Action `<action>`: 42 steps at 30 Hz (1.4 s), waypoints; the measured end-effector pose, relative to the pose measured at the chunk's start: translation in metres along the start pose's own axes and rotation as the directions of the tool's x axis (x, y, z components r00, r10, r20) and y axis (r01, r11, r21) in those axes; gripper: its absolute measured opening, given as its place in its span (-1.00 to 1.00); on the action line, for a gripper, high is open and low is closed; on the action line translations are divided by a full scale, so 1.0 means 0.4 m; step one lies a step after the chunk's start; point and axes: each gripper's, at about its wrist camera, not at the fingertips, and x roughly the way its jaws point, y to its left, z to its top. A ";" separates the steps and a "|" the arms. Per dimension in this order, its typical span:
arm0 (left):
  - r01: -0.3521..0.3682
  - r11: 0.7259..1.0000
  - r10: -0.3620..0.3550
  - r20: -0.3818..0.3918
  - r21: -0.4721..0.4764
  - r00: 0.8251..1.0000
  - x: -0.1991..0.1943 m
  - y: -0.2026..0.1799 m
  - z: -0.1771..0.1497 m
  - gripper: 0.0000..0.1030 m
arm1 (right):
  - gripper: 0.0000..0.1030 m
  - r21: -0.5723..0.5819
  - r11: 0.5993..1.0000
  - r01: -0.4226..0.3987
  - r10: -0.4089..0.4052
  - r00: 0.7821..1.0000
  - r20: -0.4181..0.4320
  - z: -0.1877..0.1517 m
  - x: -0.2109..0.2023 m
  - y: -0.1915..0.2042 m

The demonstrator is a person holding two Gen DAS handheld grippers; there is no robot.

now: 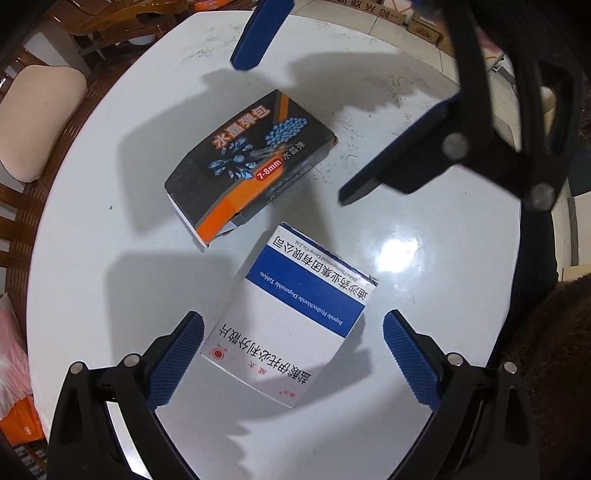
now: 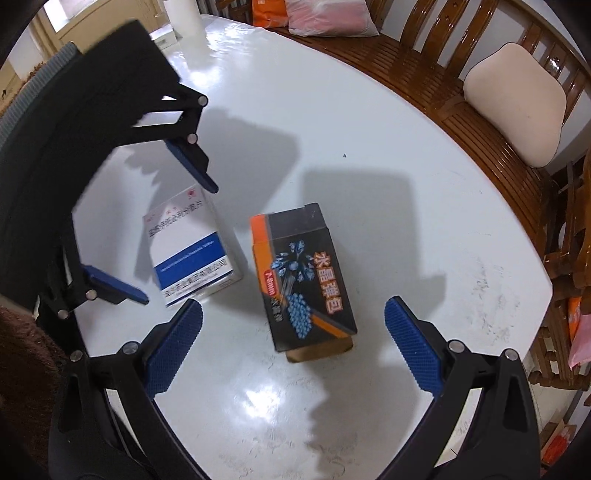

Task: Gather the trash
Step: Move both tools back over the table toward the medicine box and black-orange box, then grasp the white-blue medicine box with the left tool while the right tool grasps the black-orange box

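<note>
Two empty boxes lie on a white round table. A white and blue medicine box lies between the fingers of my open left gripper, which hovers just above it. A black and orange box lies beyond it. In the right wrist view the black and orange box lies between the fingers of my open right gripper, a little ahead of them. The medicine box is to its left, under the left gripper. The right gripper also shows in the left wrist view, open above the black box.
A wooden bench with a beige cushion curves around the table's far side. A pink bag and an orange packet lie on the bench. A white roll stands at the table's far edge. Cardboard boxes sit on the floor.
</note>
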 end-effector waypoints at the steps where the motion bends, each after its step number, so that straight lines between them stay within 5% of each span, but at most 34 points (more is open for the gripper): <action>1: 0.003 1.000 -0.003 0.000 0.001 1.000 0.005 0.002 -0.001 0.85 | 0.87 0.003 1.000 0.003 -0.003 1.000 -0.001 0.000 0.007 0.000; 15: 0.030 0.999 -0.030 0.019 -0.012 0.999 0.033 0.052 -0.019 0.84 | 0.87 0.013 1.000 0.028 -0.028 1.000 -0.012 0.030 0.087 -0.020; 18: 0.018 1.000 -0.018 0.020 -0.008 1.000 0.032 0.056 -0.025 0.82 | 0.73 0.010 0.999 0.039 -0.038 0.999 -0.030 0.031 0.102 -0.022; 25: -0.028 0.999 0.029 0.032 -0.030 0.999 0.026 0.049 -0.037 0.53 | 0.62 0.015 0.996 0.084 -0.084 0.996 -0.020 0.030 0.098 -0.017; 31: -0.037 0.997 0.040 0.041 -0.068 0.998 0.017 0.058 -0.049 0.34 | 0.08 0.075 0.991 0.107 -0.107 0.994 0.000 0.017 0.077 -0.018; 42: -0.070 0.957 0.096 0.080 -0.280 0.992 0.004 0.022 -0.074 0.31 | 0.07 0.151 0.974 0.166 -0.168 0.986 0.002 -0.005 0.071 0.012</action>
